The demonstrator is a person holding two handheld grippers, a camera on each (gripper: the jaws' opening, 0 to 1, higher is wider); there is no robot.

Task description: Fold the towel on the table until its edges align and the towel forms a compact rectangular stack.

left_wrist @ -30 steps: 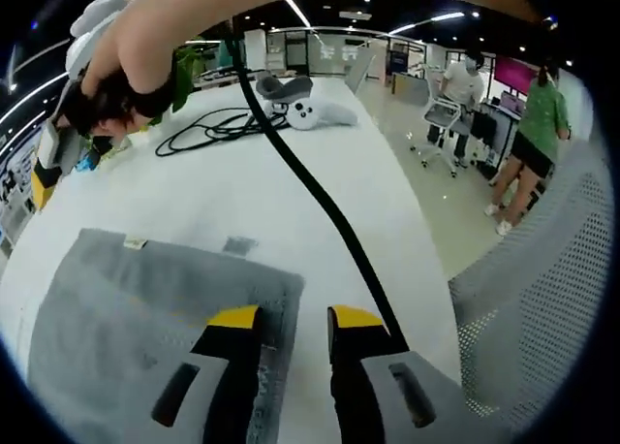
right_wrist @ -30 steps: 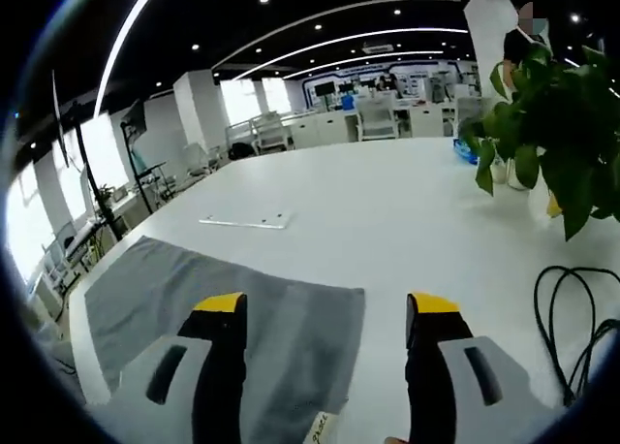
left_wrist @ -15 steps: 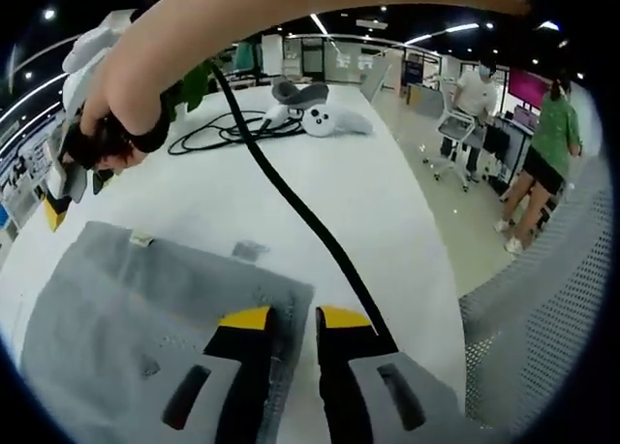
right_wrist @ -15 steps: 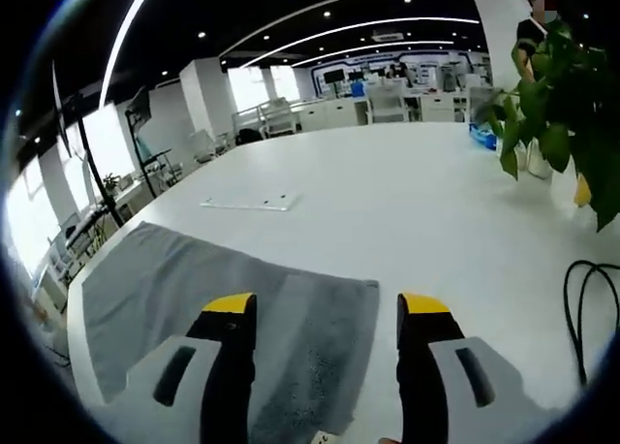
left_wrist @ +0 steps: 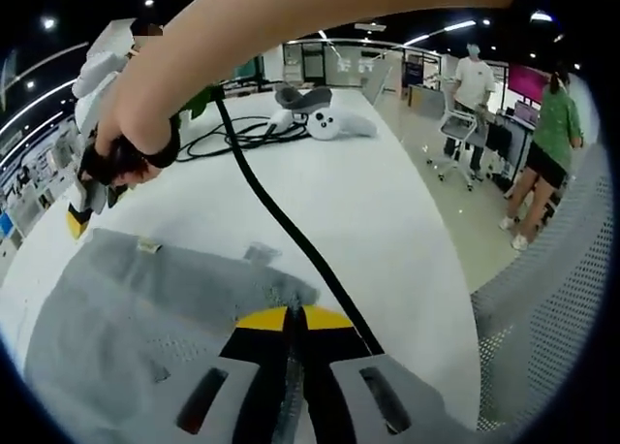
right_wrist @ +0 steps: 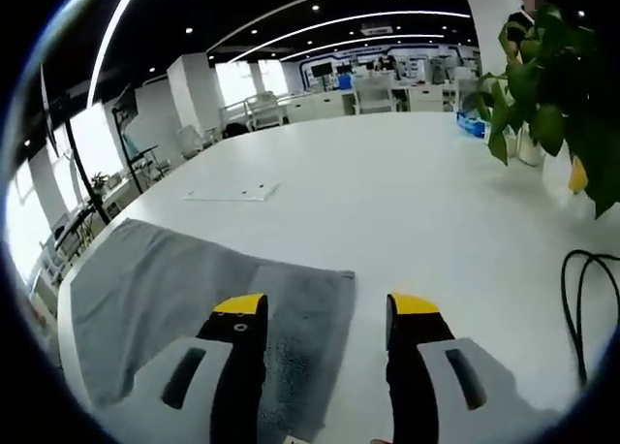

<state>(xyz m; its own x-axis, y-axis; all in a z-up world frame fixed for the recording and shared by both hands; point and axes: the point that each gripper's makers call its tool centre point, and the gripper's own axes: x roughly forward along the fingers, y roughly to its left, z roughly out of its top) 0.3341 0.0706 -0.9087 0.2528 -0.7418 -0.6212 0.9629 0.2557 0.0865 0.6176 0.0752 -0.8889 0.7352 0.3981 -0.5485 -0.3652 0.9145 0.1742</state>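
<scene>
Spanning both views, the white table (right_wrist: 387,202) carries the grey towel (left_wrist: 126,318), which lies flat beneath both sets of jaws. Left gripper (left_wrist: 293,320): jaws pressed together, pinching the towel's near corner edge. Right gripper (right_wrist: 325,308): jaws parted, straddling the towel's far corner without gripping. A black cable (left_wrist: 281,221) runs ahead of the left gripper.

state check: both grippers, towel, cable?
left gripper: shut on the towel's near corner
right gripper: open, jaws straddling the towel's edge
towel: flat on the table, unfolded
black cable: slack across the table, partly coiled
</scene>
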